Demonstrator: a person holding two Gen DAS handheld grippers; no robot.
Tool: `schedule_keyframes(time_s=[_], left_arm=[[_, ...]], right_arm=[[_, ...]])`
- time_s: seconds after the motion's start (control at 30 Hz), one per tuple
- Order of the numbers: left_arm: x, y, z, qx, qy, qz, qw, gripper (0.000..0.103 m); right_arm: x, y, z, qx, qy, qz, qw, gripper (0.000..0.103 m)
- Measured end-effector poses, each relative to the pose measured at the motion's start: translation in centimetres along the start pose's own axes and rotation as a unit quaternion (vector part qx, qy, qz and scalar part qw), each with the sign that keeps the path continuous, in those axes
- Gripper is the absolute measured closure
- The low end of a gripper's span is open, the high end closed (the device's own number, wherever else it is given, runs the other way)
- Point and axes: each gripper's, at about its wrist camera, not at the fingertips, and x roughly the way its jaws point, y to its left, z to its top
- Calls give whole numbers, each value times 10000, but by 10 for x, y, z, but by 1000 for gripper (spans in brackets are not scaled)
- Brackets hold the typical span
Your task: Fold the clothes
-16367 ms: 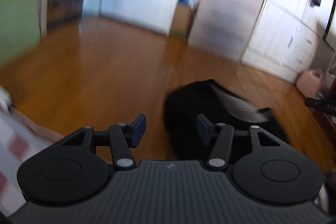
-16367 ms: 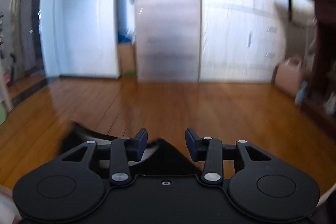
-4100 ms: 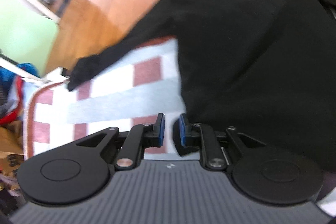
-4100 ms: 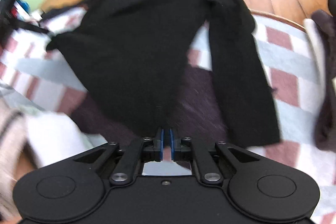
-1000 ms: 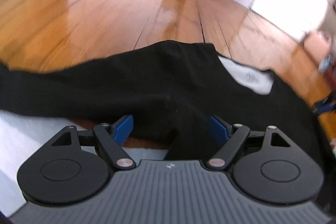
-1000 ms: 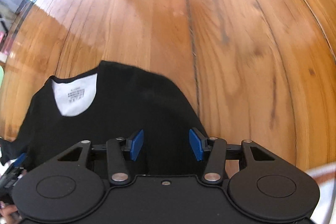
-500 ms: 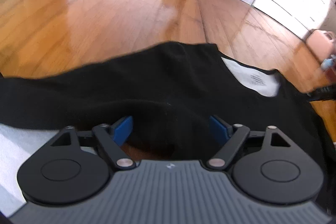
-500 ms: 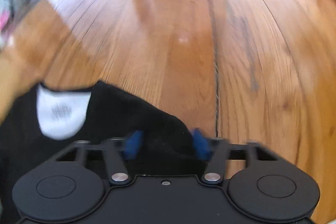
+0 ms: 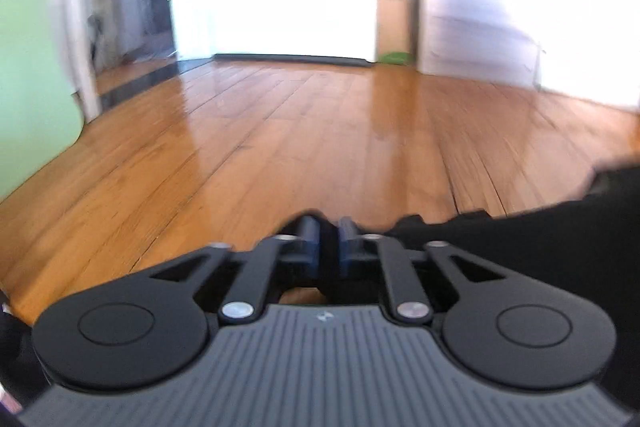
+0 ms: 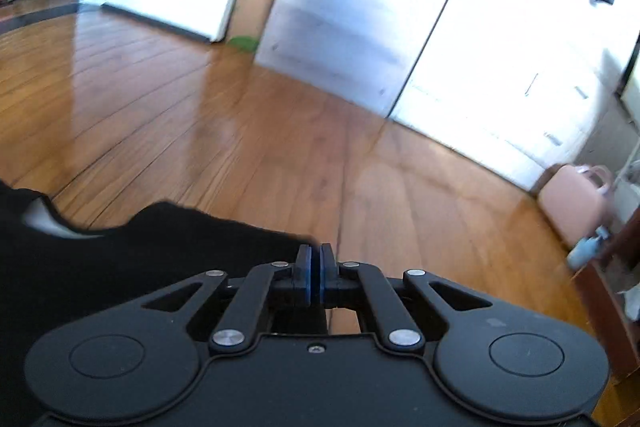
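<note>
Both grippers are pinched onto the black sweater (image 10: 120, 267), each at an upper edge of it, above the wooden floor (image 10: 240, 131). From the left gripper (image 9: 328, 247), whose blue pads stand close together with dark cloth between them, the garment spreads away to the right; from the right gripper (image 10: 314, 277), its pads nearly touching on the fabric edge, it spreads to the left, the white neck label (image 10: 40, 221) at the far left of that view.
</note>
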Motion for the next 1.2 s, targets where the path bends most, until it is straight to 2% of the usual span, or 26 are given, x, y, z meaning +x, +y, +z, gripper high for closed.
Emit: schedule_keyframes(time_s=[0.03, 0.07, 0.1, 0.13, 0.2, 0.27, 0.33, 0.43, 0.6, 0.67, 0.8, 0.9, 0.93, 0.97, 1.03, 1.1, 1.17, 1.2], left_arm=[[-2, 4, 5, -166, 4, -24, 9999, 37], [-4, 8, 10, -332, 8, -48, 9994, 29], [-5, 12, 14, -498, 12, -72, 9987, 29], [-7, 16, 18, -654, 22, -97, 9978, 29], [-16, 21, 0, -667, 237, -176, 9973, 29], [-25, 26, -17, -681, 452, -256, 9963, 29], [-33, 31, -35, -693, 666, -335, 9948, 29], [-47, 38, -62, -712, 987, -453, 9915, 29], [-68, 50, -106, -743, 1524, -643, 9834, 29], [-70, 48, -111, -836, 1775, -560, 9790, 28], [-82, 40, -122, -702, 2081, -584, 9738, 28], [-94, 30, -130, -436, 2279, -599, 9709, 27], [-99, 30, -133, -497, 2268, -591, 9709, 27], [-103, 33, -136, -678, 2270, -630, 9695, 27], [-108, 44, -144, -1200, 2410, -881, 9590, 25], [-114, 49, -147, -1340, 2430, -899, 9565, 25], [-120, 51, -146, -1204, 2383, -826, 9601, 25], [-125, 51, -145, -1103, 2290, -792, 9639, 31]], right_arm=[[3, 1, 2, 24, 95, -60, 9999, 70], [4, 3, 1, 101, 251, -111, 9996, 60], [2, 3, -2, 234, 394, -68, 9989, 51], [-7, 0, -10, 490, 506, 188, 9973, 51], [-26, -6, -29, 986, 745, 762, 9894, 51], [-48, -13, -58, 1307, 1032, 1517, 9743, 51], [-75, -11, -90, 1481, 1354, 2094, 9570, 51], [-118, -2, -133, 1468, 1674, 2584, 9400, 51], [-174, -11, -190, 1665, 1877, 2636, 9314, 51], [-190, -15, -212, 1833, 2016, 2604, 9262, 50], [-214, -20, -252, 2319, 2313, 2710, 9051, 50], [-227, -13, -266, 2307, 2493, 2794, 8981, 50], [-231, -10, -270, 2270, 2538, 2796, 8977, 50], [-236, -7, -272, 2170, 2544, 2738, 9018, 49], [-242, -8, -274, 2023, 2531, 2620, 9090, 48], [-245, -9, -278, 2053, 2524, 2595, 9093, 47], [-249, -9, -282, 2182, 2514, 2828, 8996, 48], [-252, -6, -282, 2165, 2478, 2929, 8977, 48]])
